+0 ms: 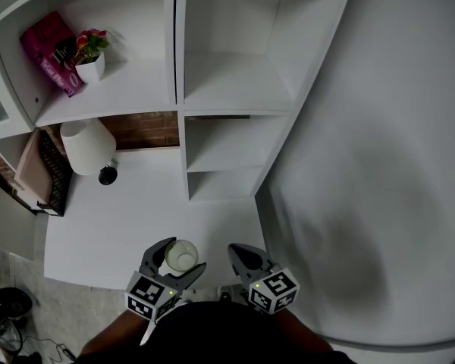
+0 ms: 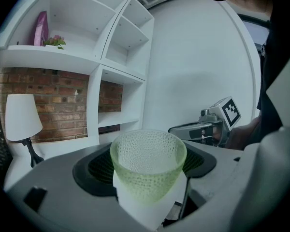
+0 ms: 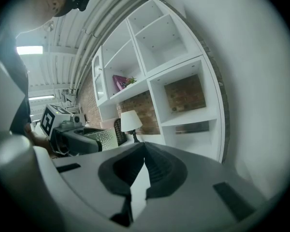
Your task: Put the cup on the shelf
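A pale green, dimpled, see-through cup [image 2: 148,168] stands upright between the jaws of my left gripper [image 2: 148,151], which is shut on it. In the head view the cup [image 1: 179,258] and left gripper [image 1: 186,255] hang over the near edge of the white desk [image 1: 129,218]. My right gripper [image 1: 235,250] is just to the right, shut with nothing in it; in its own view the right gripper [image 3: 144,153] has its jaws pressed together. The white shelf unit [image 1: 179,89] with its open compartments rises beyond the desk.
A white lamp [image 1: 87,146] stands at the desk's back left, in front of a brick wall [image 1: 144,129]. A pink book [image 1: 49,51] and a small potted flower [image 1: 89,55] sit on the upper left shelf. A white wall [image 1: 379,165] fills the right side.
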Demonstrator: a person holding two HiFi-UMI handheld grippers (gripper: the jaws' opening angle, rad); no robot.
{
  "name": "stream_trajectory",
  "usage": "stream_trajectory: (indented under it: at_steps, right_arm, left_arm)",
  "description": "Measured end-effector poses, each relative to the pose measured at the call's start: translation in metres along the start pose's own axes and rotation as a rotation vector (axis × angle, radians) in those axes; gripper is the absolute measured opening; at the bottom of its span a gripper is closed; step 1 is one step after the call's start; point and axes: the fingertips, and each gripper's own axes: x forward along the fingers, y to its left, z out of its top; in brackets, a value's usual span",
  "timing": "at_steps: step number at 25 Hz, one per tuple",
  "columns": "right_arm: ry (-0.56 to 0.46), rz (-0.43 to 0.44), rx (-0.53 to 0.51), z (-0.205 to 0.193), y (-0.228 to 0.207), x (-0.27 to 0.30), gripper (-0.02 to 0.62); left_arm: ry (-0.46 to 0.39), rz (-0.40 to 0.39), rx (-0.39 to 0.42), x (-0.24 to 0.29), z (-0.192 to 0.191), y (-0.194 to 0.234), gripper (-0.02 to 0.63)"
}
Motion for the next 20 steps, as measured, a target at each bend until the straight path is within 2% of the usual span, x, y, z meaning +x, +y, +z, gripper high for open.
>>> stream_trajectory:
  at_steps: [20]
  right_arm:
    - [-0.011,-0.007,0.005,0.005,-0.013,-0.002,0.005]
  left_arm:
    - [0.016,-0.012,0.019,0.016,0.003,0.001,0.394]
